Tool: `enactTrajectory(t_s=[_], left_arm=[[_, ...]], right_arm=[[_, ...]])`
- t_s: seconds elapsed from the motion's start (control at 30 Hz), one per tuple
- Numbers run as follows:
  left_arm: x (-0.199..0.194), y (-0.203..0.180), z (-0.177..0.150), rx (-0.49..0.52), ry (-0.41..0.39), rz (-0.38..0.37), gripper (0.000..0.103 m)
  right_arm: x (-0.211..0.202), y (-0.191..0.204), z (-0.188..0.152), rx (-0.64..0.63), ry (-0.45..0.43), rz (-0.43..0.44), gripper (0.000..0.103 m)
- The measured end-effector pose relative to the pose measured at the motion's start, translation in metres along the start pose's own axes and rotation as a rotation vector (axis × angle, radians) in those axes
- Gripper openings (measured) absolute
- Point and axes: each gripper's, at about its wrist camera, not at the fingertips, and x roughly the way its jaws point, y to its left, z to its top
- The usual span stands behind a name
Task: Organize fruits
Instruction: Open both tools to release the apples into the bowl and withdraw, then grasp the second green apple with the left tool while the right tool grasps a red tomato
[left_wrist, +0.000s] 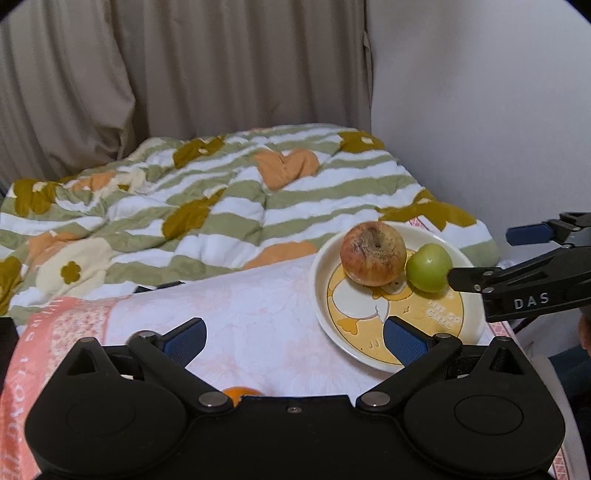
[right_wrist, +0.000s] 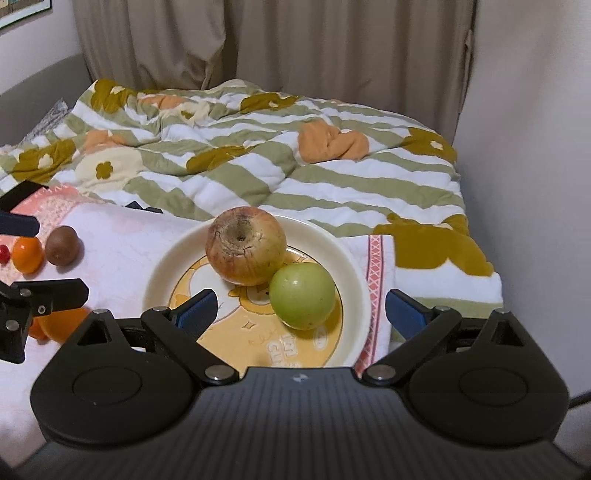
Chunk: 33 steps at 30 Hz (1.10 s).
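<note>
A cream plate with a yellow duck picture (left_wrist: 436, 332) (right_wrist: 170, 266) lies on a pink-white cloth. On it sit a blemished red apple (left_wrist: 373, 253) (right_wrist: 245, 245) and a green fruit (left_wrist: 429, 267) (right_wrist: 302, 296), touching. My left gripper (left_wrist: 293, 341) is open and empty over the cloth, left of the plate; an orange (left_wrist: 242, 393) peeks from under it. My right gripper (right_wrist: 300, 312) is open and empty, its fingers either side of the green fruit's near side. In the right wrist view a kiwi (right_wrist: 62, 245), a small orange (right_wrist: 27, 254) and a red berry (right_wrist: 3, 253) lie at left.
A striped flowered quilt (left_wrist: 221, 206) (right_wrist: 295, 155) is bunched behind the cloth. Curtains and a white wall stand behind. The right gripper's fingers (left_wrist: 517, 284) show at the left wrist view's right edge. The left gripper (right_wrist: 40, 299) covers an orange fruit (right_wrist: 62, 325).
</note>
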Motion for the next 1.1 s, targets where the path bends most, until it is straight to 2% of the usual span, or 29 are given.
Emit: enactTrajectory(t_s=[0.2, 0.43, 0.7, 0.87, 0.97, 1.1], left_arm=[[-0.047, -0.002, -0.013, -0.02, -0.077, 0.035, 0.103], [-0.096, 0.004, -0.03, -0.041, -0.112, 0.076, 0.103], [-0.132, 0.039, -0.059, -0.064, -0.138, 0.123, 0.103], [-0.145, 0.072, -0.078, -0.084, -0.141, 0.113, 0.103], [-0.152, 0.094, -0.087, -0.092, -0.151, 0.073, 0.103], [-0.154, 0.12, -0.096, -0.054, -0.151, 0.037, 0.103]], right_arm=[[-0.045, 0.004, -0.006, 0.021, -0.02, 0.026, 0.103], [-0.094, 0.019, -0.015, 0.036, -0.043, 0.066, 0.103], [-0.13, 0.055, -0.033, 0.058, -0.053, 0.077, 0.103], [-0.143, 0.089, -0.047, 0.055, -0.05, 0.078, 0.103], [-0.146, 0.114, -0.056, 0.063, -0.051, 0.061, 0.103], [-0.15, 0.148, -0.068, 0.129, -0.048, 0.031, 0.103]])
